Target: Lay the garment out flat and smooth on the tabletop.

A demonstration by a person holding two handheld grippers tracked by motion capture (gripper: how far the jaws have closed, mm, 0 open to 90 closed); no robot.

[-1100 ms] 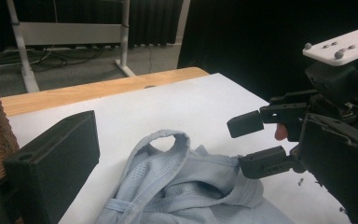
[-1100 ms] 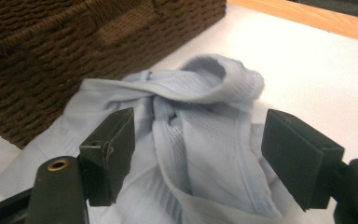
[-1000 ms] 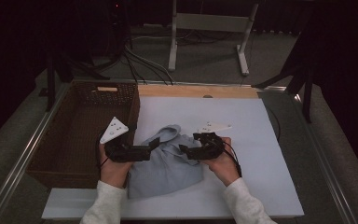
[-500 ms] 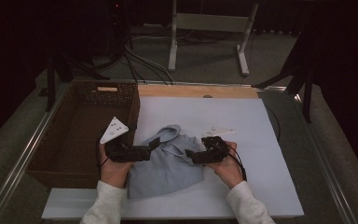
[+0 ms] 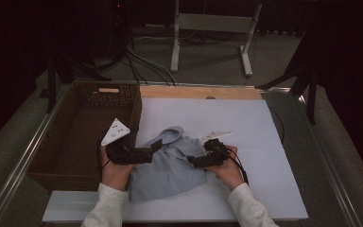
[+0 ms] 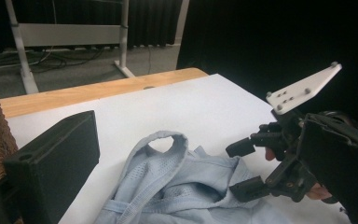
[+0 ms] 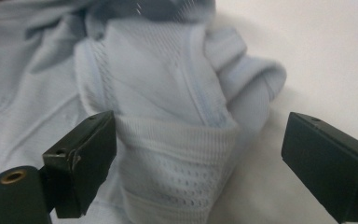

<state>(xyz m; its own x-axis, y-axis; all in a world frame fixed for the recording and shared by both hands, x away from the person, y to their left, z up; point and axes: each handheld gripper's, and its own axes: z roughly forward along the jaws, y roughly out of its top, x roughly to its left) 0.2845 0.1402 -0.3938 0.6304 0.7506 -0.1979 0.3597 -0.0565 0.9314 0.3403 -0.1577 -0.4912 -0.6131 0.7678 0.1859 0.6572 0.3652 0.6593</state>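
Two grippers at one pale-blue mesh garment (image 5: 170, 161), crumpled near the front edge of the white table (image 5: 264, 127), beside the wicker basket (image 5: 75, 137). High view: right gripper (image 5: 196, 161) has dropped onto the garment's right side since a second ago. Left gripper view: left gripper (image 6: 51, 158) apparently released, nothing visibly clamped. Right gripper view: jaws just widened, straddling a fold, not pinching; grasp likely next.

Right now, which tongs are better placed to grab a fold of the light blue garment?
Right. The right tongs stand open with a bunched fold of the garment between the jaws, which have just been opening. The left tongs sit at its left edge.
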